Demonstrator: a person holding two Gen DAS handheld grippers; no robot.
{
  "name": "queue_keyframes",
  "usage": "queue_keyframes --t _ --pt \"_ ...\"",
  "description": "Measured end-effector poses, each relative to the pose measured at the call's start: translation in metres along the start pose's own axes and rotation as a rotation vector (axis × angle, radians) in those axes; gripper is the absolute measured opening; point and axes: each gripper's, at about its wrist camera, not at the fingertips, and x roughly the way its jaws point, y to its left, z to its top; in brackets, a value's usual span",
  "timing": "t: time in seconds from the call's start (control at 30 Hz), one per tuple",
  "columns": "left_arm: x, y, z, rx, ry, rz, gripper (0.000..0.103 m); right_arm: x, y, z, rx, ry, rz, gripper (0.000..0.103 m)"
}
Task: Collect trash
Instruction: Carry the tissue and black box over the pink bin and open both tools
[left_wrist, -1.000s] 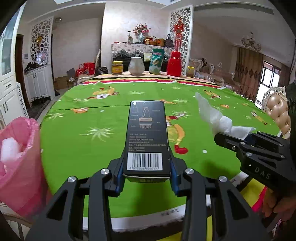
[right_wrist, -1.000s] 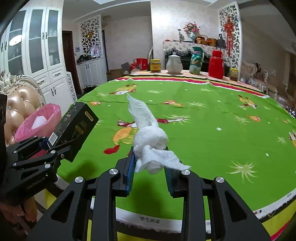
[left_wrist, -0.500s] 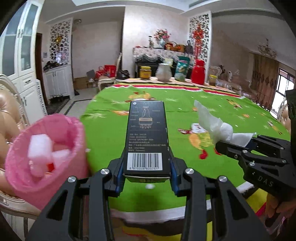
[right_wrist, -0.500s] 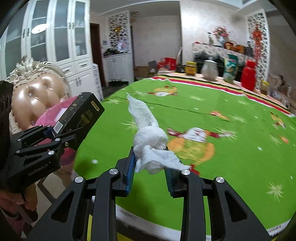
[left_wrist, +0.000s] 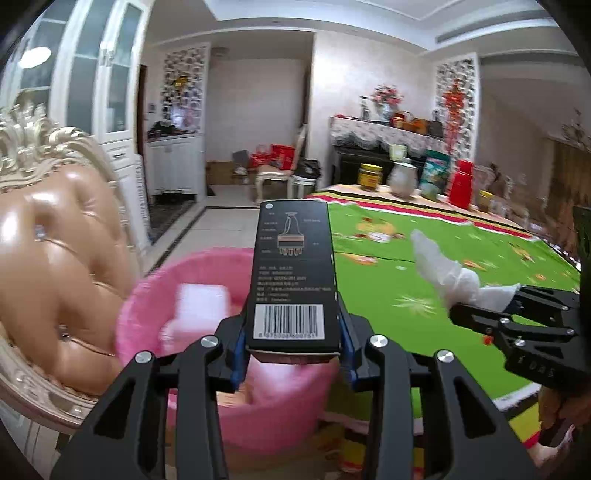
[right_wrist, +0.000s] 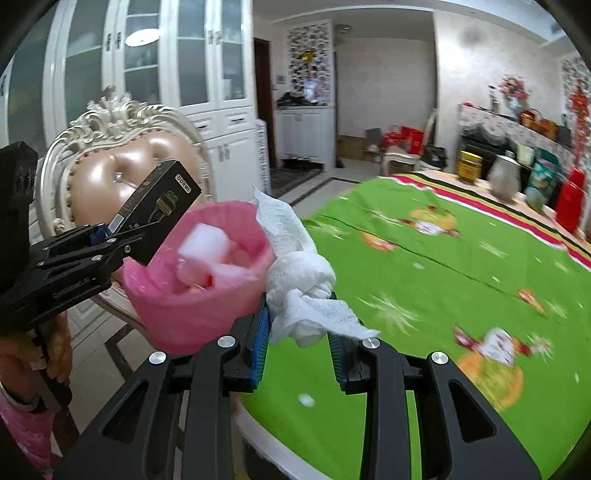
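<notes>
i'm gripping the black box (left_wrist: 293, 273) in the left gripper (left_wrist: 293, 354), its jaws clamping the barcode end, and it is hanging over the pink bin (left_wrist: 147, 295) beside the padded chair (left_wrist: 55, 266). my right gripper (right_wrist: 299, 354) is pinching the crumpled white tissue (right_wrist: 299, 273) with jaws clenched on it, just beside the bin's rim at the edge of the green surface (right_wrist: 424, 280).

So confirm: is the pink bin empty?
No, the pink bin already holds white pieces of trash, seen in the right wrist view.
</notes>
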Motion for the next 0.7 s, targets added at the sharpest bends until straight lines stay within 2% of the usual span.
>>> queue_keyframes --t 0.2,0.53,0.7 --pt "-0.010 0.044 0.010 -0.074 -0.020 0.059 0.038 0.018 0.029 0.026 -0.066 -0.016 0.038 0.030" --pt "0.004 0.067 0.012 -0.095 -0.013 0.112 0.038 0.055 0.057 0.057 -0.116 0.003 0.090 0.030" --pt "0.025 0.077 0.011 -0.131 0.030 0.113 0.038 0.080 0.061 0.064 -0.097 0.037 0.121 0.030"
